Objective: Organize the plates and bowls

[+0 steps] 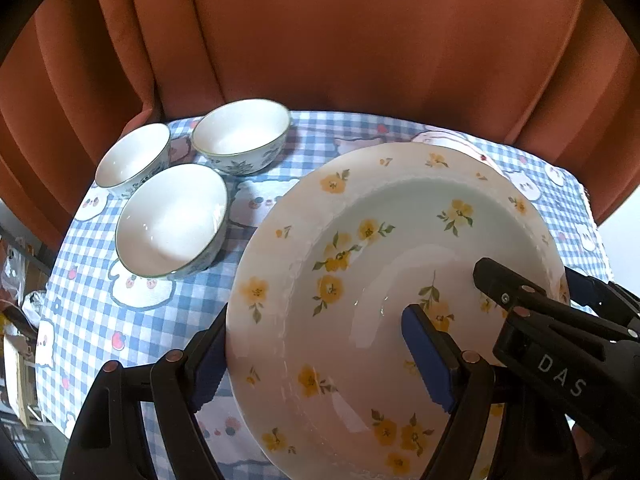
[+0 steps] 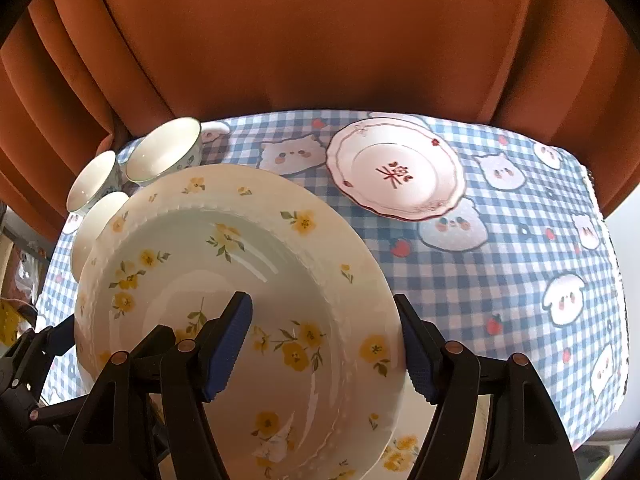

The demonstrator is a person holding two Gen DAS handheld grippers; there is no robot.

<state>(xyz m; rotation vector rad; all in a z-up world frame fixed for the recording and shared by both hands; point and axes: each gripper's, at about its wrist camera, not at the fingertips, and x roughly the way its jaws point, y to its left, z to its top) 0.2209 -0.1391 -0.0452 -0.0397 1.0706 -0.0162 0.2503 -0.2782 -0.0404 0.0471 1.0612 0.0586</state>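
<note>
While the yellow-flowered plate is clamped by its opposite rims in the left hand-held gripper and right hand-held gripper, clear of the counter, placement upon the red-trimmed plate ahead is judged next, level descent required.

Setting: home, dining corner. Evidence: surface under blue-white gingham cloth printed with cartoon animals and strawberries; rust-orange pleated curtain filling upper frame behind; household crockery laid out — three white bowls upper left, red-trimmed plate upper right, yellow-flower plate centre foreground. Domestic clutter at far left edge, blurred, unidentified.
</note>
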